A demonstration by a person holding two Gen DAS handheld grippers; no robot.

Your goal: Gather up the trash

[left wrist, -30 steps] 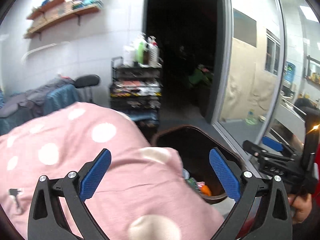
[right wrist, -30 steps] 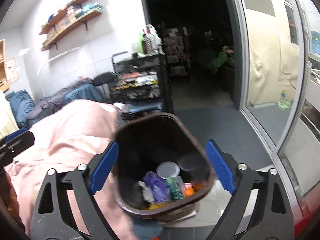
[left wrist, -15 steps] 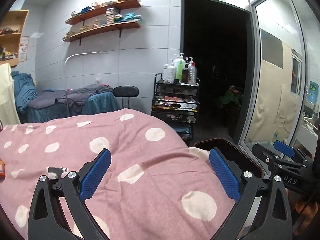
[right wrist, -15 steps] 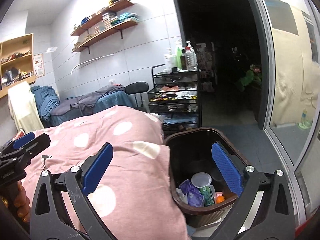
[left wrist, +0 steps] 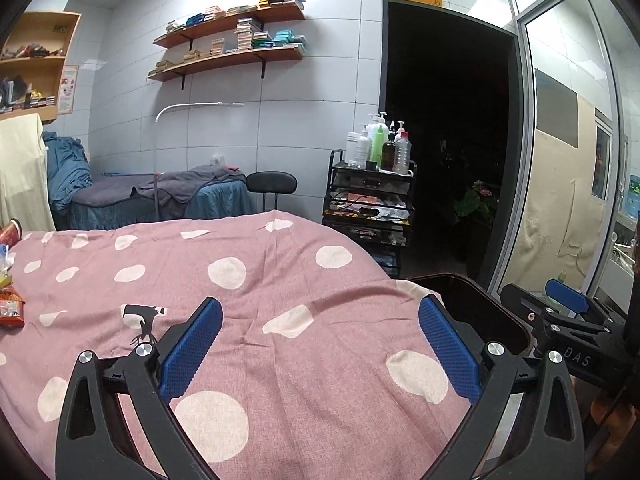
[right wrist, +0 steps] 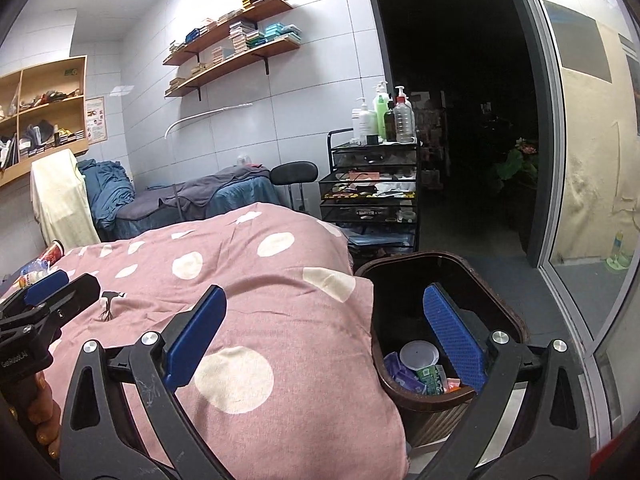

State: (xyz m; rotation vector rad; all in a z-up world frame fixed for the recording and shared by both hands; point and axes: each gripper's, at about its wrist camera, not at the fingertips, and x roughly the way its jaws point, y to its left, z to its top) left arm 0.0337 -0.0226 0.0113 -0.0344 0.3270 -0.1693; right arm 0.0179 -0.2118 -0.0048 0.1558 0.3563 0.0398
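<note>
A dark brown trash bin (right wrist: 508,316) stands on the floor at the foot of a bed with a pink polka-dot cover (right wrist: 248,280). Inside lie a white lid (right wrist: 418,354), purple and green wrappers and other scraps. My right gripper (right wrist: 326,330) is open and empty, with its right finger over the bin. My left gripper (left wrist: 320,344) is open and empty above the cover (left wrist: 260,280); the bin's rim (left wrist: 496,308) shows past its right finger. Red snack wrappers (left wrist: 10,308) and a red cup (left wrist: 10,232) lie at the far left of the bed. The cup (right wrist: 52,254) also shows in the right wrist view.
A black trolley (left wrist: 370,204) with bottles (left wrist: 380,144) stands beyond the bed beside a dark doorway (left wrist: 444,152). A stool (left wrist: 271,182) and a second bed with grey and blue covers (left wrist: 160,192) sit at the back wall. A glass partition (right wrist: 592,160) runs along the right.
Both views have swung left and risen from the bin toward the bed. The bin has slid to the right in each view. The snack wrappers and cup have come into sight at the left.
</note>
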